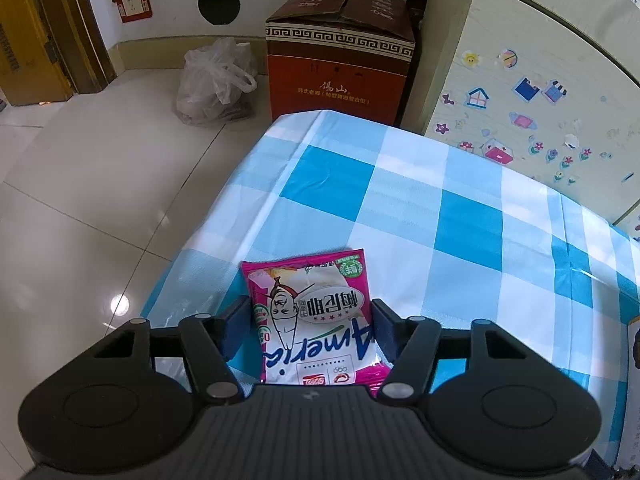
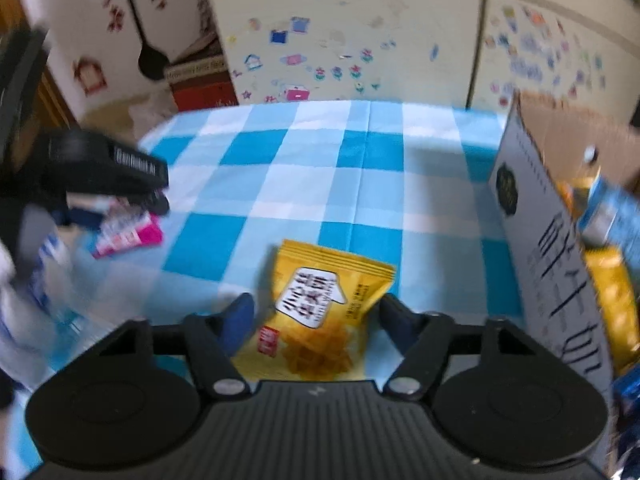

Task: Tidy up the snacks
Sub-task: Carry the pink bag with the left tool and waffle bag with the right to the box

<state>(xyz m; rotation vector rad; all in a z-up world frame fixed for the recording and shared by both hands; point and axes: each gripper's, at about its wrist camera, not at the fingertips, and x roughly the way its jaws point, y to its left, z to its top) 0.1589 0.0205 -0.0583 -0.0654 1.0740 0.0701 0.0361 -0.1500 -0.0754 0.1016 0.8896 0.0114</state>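
On the blue and white checked tablecloth point(image 1: 460, 208), near its left edge, lies a pink and white snack packet point(image 1: 316, 280). My left gripper point(image 1: 310, 312) is shut on it, one dark pad against each side. The right wrist view shows that gripper point(image 2: 120, 200) blurred at the left, over the pink packet point(image 2: 132, 236). A yellow snack packet point(image 2: 320, 300) lies flat on the tablecloth point(image 2: 320, 160) between the fingers of my right gripper point(image 2: 316, 312). That gripper is open, with a gap showing beside its left finger point(image 2: 240, 312).
An open cardboard box point(image 2: 540, 208) with a grey printed flap stands at the table's right and holds yellow and blue packets. A stickered cabinet point(image 2: 360, 40) backs the table. On the floor to the left are a red-brown carton point(image 1: 340, 52) and a plastic bag point(image 1: 216, 80).
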